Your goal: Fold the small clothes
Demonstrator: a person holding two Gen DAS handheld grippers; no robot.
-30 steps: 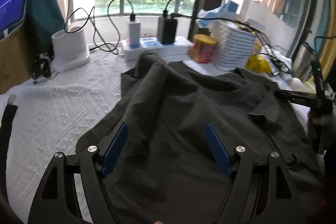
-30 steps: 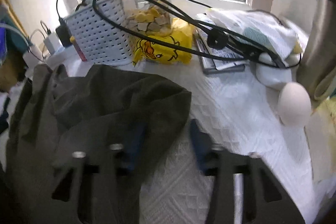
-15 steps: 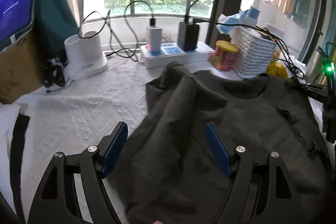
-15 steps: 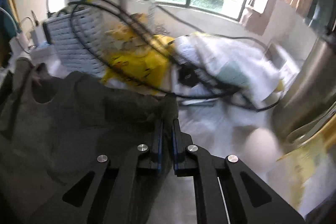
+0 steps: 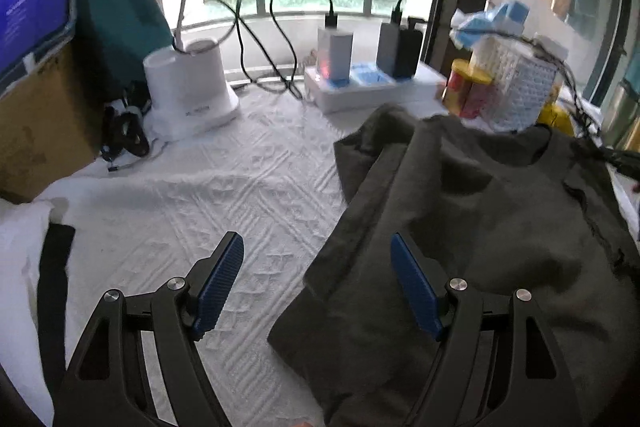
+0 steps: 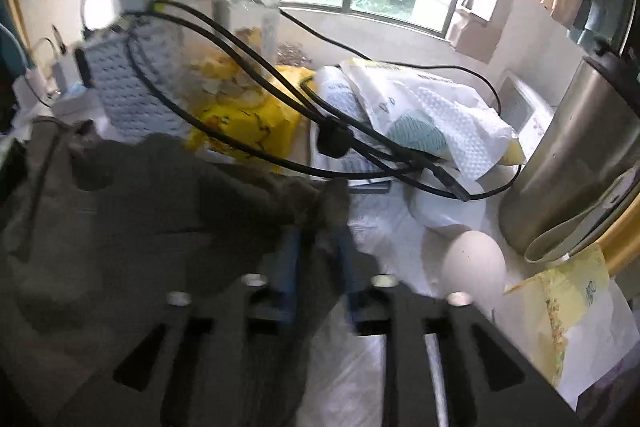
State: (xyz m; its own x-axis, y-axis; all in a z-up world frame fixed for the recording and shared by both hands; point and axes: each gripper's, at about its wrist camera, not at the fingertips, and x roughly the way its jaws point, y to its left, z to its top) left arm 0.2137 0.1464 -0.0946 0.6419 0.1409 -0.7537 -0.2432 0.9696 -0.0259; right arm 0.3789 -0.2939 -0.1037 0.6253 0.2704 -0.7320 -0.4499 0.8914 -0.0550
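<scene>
Here the shirt (image 5: 480, 227) edge is being pinched by the right gripper (image 6: 316, 259), lying rightward of the spread left gripper (image 5: 318, 283).

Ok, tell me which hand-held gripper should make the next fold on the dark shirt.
Right. The right hand-held gripper is nearly shut with a bunched edge of the dark shirt between its fingers, though blur hides the contact. The left hand-held gripper is wide open, gripping nothing, straddling the shirt's left edge.

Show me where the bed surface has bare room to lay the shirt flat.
Bare white cover lies between the dark shirt, the white appliance and the power strip. The right side is crowded: basket, cables, steel flask.
</scene>
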